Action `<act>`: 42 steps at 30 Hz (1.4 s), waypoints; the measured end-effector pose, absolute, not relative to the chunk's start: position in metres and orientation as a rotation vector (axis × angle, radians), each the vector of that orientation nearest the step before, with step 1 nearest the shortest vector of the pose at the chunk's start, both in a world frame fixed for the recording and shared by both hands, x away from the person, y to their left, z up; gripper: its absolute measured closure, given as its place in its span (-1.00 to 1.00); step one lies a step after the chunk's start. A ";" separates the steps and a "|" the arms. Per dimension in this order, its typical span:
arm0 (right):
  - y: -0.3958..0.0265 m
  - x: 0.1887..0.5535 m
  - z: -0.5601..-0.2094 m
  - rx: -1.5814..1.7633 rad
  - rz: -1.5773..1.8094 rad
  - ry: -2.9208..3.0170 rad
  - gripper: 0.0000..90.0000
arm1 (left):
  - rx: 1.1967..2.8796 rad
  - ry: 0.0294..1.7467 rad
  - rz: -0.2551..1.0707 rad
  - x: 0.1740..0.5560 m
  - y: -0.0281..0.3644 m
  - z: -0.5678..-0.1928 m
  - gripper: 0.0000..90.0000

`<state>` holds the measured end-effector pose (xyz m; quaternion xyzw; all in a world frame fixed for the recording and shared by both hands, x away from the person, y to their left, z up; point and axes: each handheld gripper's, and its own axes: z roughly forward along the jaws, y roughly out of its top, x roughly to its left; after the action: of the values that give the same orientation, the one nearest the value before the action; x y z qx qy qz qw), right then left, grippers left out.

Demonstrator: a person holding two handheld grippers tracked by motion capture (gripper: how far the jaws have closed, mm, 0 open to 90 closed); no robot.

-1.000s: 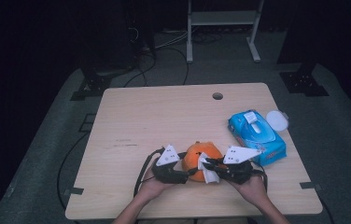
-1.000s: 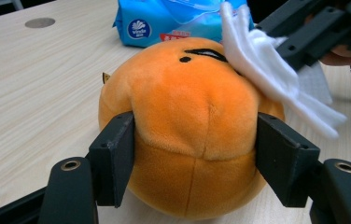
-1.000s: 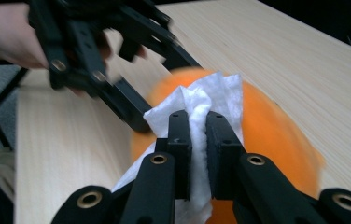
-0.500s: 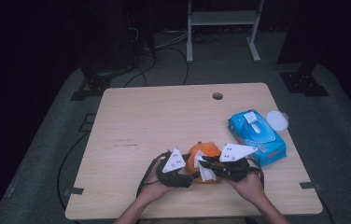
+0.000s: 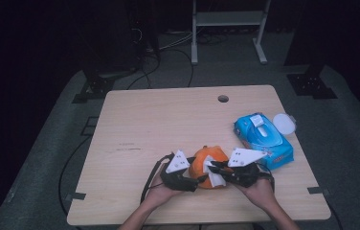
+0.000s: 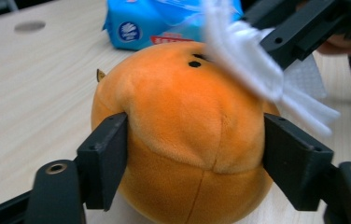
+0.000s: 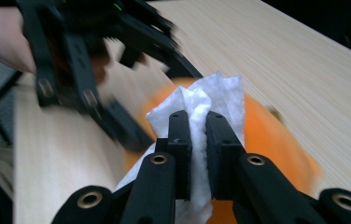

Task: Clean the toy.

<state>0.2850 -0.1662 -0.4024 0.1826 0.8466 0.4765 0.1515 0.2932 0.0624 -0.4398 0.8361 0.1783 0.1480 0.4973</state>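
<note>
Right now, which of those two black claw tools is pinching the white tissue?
The right gripper: its jaws clamp the white wipe. The left gripper straddles the orange plush toy instead.

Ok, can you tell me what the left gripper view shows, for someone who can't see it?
An orange plush toy sits on the wooden table between the left gripper's two black jaws. The right gripper wipes its top with a white tissue, and a blue wipes pack lies behind.
</note>
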 end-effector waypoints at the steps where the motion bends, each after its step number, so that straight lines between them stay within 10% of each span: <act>1: -0.161 0.284 -0.400 0.502 1.371 2.433 0.79 | 2.042 0.391 0.387 0.289 0.059 -0.439 -0.34; 8: -0.179 0.298 -0.398 0.580 1.349 2.388 0.79 | 2.092 0.249 0.480 0.277 0.052 -0.439 -0.40; 15: -0.193 0.289 -0.407 0.608 1.330 2.423 0.80 | 1.916 0.557 0.120 0.301 0.067 -0.438 -0.69; 24: -0.162 0.283 -0.394 0.489 1.364 2.468 0.80 | 2.034 0.324 0.319 0.280 0.051 -0.435 -0.29; 42: -0.206 0.283 -0.408 0.623 1.347 2.448 0.80 | 2.049 0.414 0.239 0.299 0.070 -0.435 -0.49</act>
<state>0.2835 -0.2060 -0.4079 0.2156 0.8467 0.4660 0.1391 0.2988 0.0703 -0.4350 0.8456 0.1708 0.0988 0.4959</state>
